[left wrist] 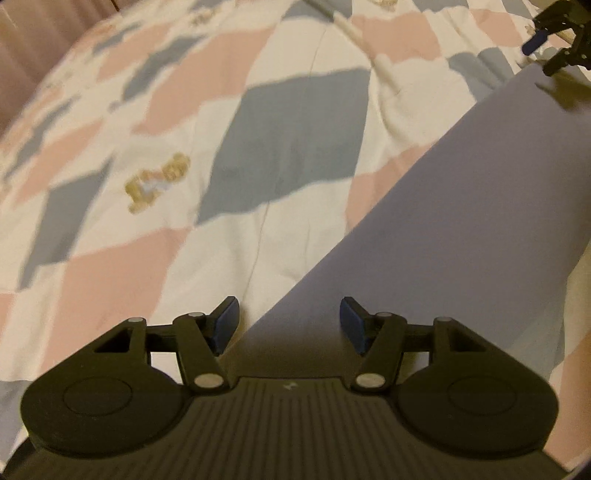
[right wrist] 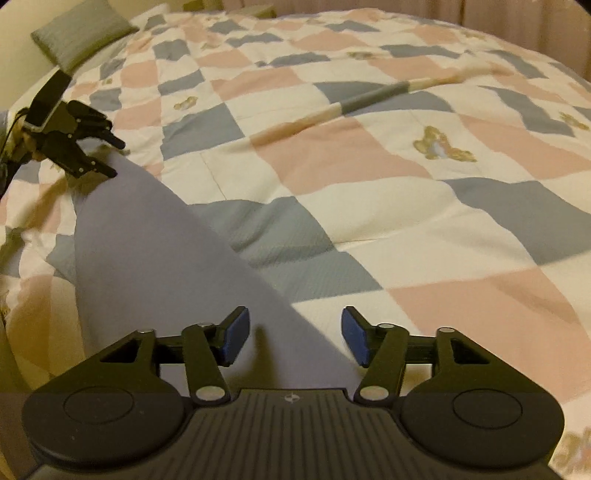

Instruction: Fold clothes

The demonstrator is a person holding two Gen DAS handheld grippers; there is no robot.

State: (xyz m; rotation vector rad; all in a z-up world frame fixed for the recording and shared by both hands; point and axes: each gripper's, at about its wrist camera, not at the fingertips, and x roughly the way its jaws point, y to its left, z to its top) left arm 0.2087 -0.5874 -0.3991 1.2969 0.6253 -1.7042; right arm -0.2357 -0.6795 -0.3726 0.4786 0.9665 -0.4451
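Observation:
A plain lavender cloth [left wrist: 461, 203] lies flat as a long strip on the checked quilt. In the left wrist view my left gripper [left wrist: 288, 321] hovers open over the strip's near end, with the cloth's edge running between its blue pads [left wrist: 225, 325]. My right gripper [left wrist: 543, 55] shows small at the strip's far end. In the right wrist view the same lavender cloth [right wrist: 147, 240] runs away to the left. There my right gripper [right wrist: 295, 332] is open above its near corner, and my left gripper [right wrist: 118, 158] is open at the far end. Nothing is held.
The quilt [right wrist: 406, 221] of pink, grey-blue and white squares covers the whole bed. A raised fold of the quilt [right wrist: 369, 99] crosses its far part. A grey pillow [right wrist: 77, 33] lies at the back left corner. A curtain [left wrist: 29, 37] hangs beyond the bed.

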